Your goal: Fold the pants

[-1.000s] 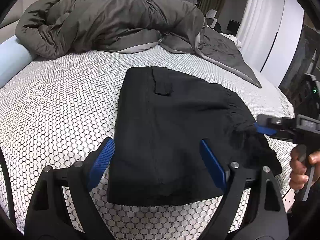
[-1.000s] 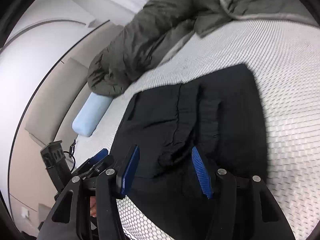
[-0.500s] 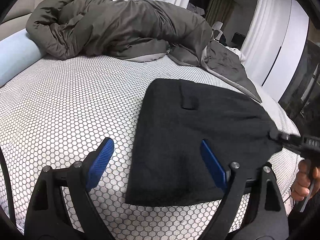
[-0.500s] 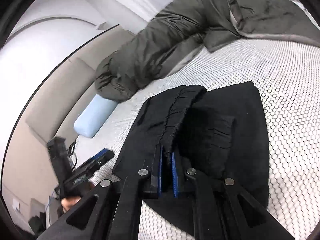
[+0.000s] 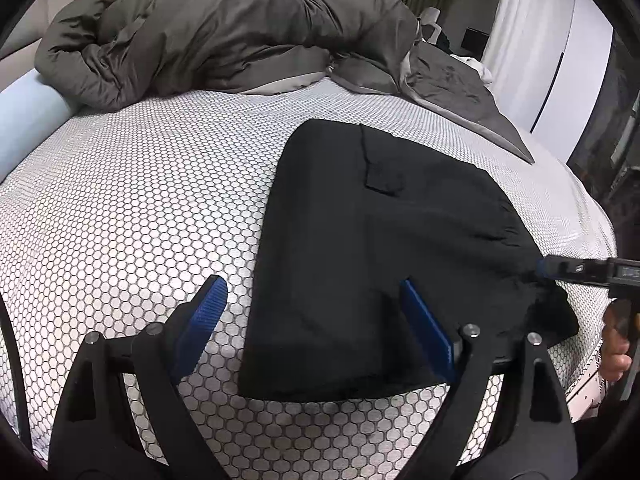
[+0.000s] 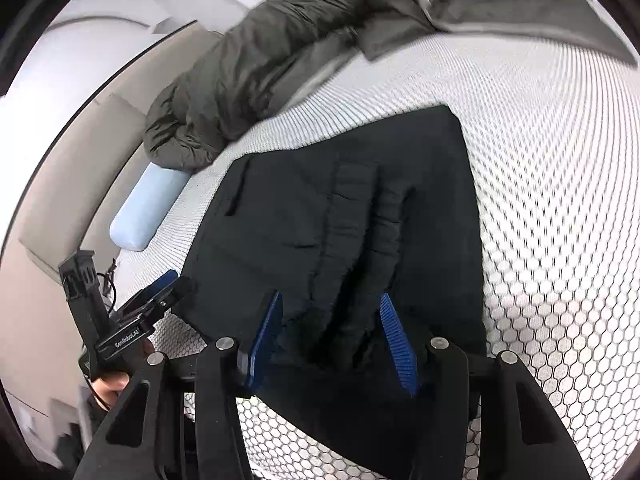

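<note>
**Black pants folded on the bed, both grippers apart**

The black pants [image 5: 372, 248] are seen lying folded into a compact, roughly rectangular bundle on the bed [image 5: 132, 200], whose cover is printed with a white honeycomb pattern. In the left wrist view the bundle fills the centre and runs toward 4 o'clock; a small flap or tab is shown on its upper surface near 12 o'clock of the bundle, and gathered elastic is visible along its edge at 3 o'clock. In the right wrist view the ruched waistband [image 6: 360, 248] is seen rumpled and raised in ridges at the middle of the fabric.

The left gripper [image 5: 314, 328] is held wide, its blue pads hovering over the near end of the pants with nothing clasped. The right gripper [image 6: 330, 336] is opening; waistband fabric lies between its pads, but no pressing contact is seen.

A crumpled grey-green duvet [image 5: 224, 28] is heaped at 12 o'clock, and a pale blue bolster [image 6: 146, 210] lies at 9 o'clock.
</note>
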`<move>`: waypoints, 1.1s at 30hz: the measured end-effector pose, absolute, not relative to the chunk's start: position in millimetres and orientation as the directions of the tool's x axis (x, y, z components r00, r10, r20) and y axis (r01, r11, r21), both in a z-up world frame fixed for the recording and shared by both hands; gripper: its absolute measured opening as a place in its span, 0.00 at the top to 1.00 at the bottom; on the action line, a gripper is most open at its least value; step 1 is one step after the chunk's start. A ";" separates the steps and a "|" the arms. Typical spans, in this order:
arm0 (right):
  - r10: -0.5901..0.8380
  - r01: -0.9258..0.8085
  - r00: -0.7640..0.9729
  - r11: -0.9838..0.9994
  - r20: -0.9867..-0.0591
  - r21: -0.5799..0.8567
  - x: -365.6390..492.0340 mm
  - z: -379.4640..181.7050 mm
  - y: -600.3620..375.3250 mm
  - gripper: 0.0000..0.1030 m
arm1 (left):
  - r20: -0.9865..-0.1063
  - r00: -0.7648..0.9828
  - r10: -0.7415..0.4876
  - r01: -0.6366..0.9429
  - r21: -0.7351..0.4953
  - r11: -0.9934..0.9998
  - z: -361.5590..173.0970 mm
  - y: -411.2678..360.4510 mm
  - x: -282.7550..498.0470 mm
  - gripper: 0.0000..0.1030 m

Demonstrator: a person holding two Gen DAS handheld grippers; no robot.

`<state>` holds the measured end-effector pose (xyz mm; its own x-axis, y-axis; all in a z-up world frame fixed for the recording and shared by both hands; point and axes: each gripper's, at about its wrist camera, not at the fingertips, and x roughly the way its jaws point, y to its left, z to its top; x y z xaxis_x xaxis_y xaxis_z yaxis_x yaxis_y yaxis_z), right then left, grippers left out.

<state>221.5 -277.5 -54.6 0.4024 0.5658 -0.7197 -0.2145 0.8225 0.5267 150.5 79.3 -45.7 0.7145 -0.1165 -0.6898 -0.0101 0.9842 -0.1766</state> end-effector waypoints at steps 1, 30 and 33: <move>0.575 -0.197 0.381 0.816 -0.724 0.544 226.1 -61.9 -278.9 0.49 | -0.690 0.714 -0.118 -0.008 -0.177 0.984 -45.9 77.9 150.9 0.16; 0.480 -0.247 0.541 0.876 -0.691 0.415 199.0 -31.6 -284.6 0.74 | -0.643 0.727 -0.240 0.187 -0.151 0.971 -42.1 21.5 147.8 0.14; 0.469 -0.286 0.513 0.883 -0.719 0.372 203.9 -34.9 -267.4 0.74 | -0.640 0.704 -0.308 0.294 -0.133 0.947 -49.0 -13.9 149.9 0.14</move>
<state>203.9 -267.4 -34.9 0.5135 0.4689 -0.7187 -0.2859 0.8831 0.3719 149.9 -13.9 -49.0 0.7040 -0.3084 -0.6398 0.2938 0.9466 -0.1330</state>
